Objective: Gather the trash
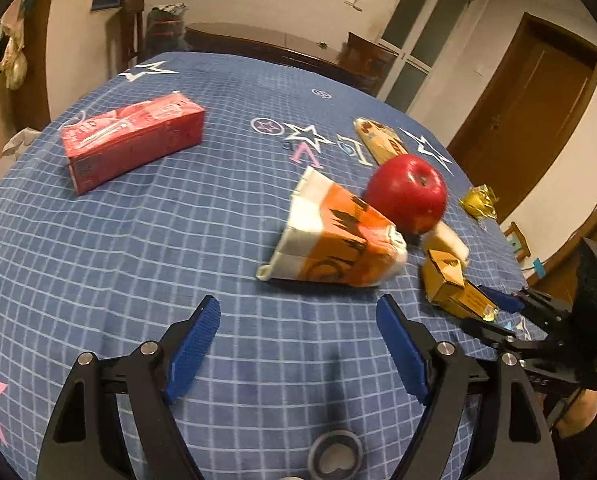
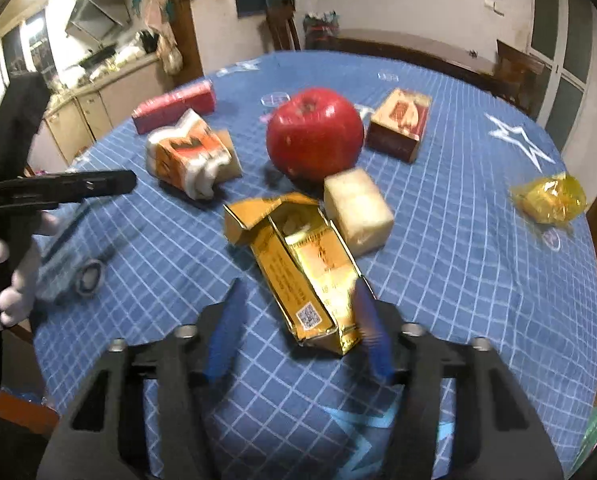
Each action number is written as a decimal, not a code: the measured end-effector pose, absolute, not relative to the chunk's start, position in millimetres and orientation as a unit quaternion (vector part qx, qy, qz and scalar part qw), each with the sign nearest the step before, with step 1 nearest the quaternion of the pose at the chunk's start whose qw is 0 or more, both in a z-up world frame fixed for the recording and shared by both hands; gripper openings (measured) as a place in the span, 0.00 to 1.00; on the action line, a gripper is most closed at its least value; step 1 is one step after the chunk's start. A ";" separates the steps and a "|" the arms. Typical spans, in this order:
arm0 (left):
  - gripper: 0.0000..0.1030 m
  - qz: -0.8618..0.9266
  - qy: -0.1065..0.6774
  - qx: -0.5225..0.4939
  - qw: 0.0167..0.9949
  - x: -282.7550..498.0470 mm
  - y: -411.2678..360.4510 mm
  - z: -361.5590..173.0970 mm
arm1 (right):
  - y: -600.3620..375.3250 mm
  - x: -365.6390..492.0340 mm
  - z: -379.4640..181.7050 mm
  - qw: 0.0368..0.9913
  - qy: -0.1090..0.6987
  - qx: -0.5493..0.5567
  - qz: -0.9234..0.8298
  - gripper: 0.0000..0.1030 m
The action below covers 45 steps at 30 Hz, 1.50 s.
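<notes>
A crushed gold carton (image 2: pixel 302 264) lies on the blue checked tablecloth (image 2: pixel 458 280), its near end between the open fingers of my right gripper (image 2: pixel 298 300); the right finger is close to or touching it. It also shows in the left wrist view (image 1: pixel 454 284). My left gripper (image 1: pixel 298 320) is open and empty, just short of a crumpled orange and white carton (image 1: pixel 334 236). A red carton (image 1: pixel 134 140) lies at the far left. A yellow wrapper (image 2: pixel 550 200) lies at the right.
A red apple (image 2: pixel 314 132) and a pale block (image 2: pixel 358 208) sit behind the gold carton. A brown and red box (image 2: pixel 402 124) lies further back. A roll of tape (image 2: pixel 88 276) lies near the left edge. The round table's edge (image 2: pixel 594 288) drops off at right.
</notes>
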<state>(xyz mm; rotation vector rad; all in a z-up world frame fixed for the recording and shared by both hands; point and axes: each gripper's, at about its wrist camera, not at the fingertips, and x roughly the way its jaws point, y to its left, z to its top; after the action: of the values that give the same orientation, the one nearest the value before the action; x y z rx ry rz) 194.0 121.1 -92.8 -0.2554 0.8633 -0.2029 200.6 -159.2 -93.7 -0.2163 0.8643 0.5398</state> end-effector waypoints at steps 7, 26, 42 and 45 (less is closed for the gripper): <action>0.78 -0.106 0.421 -0.132 0.891 205.1 119.2 -102.7 | -143.8 167.6 -88.3 0.815 0.449 -0.035 0.365 0.45; 0.78 -0.140 0.434 -0.140 0.879 216.3 103.7 -105.6 | -176.7 269.9 -70.7 0.872 0.421 -0.049 0.245 0.40; 0.87 -0.035 0.404 -0.182 0.896 263.9 165.0 -96.3 | -170.0 239.2 -89.7 0.849 0.447 -0.070 0.274 0.30; 0.87 -0.033 0.405 -0.192 0.893 262.8 173.1 -99.0 | -170.6 231.0 -88.5 0.849 0.443 -0.069 0.278 0.30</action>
<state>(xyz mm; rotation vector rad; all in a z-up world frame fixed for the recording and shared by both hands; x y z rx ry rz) 262.8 173.1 -99.0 -0.3990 0.8395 -0.0686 231.0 -170.6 -88.5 -0.1463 0.9342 0.5852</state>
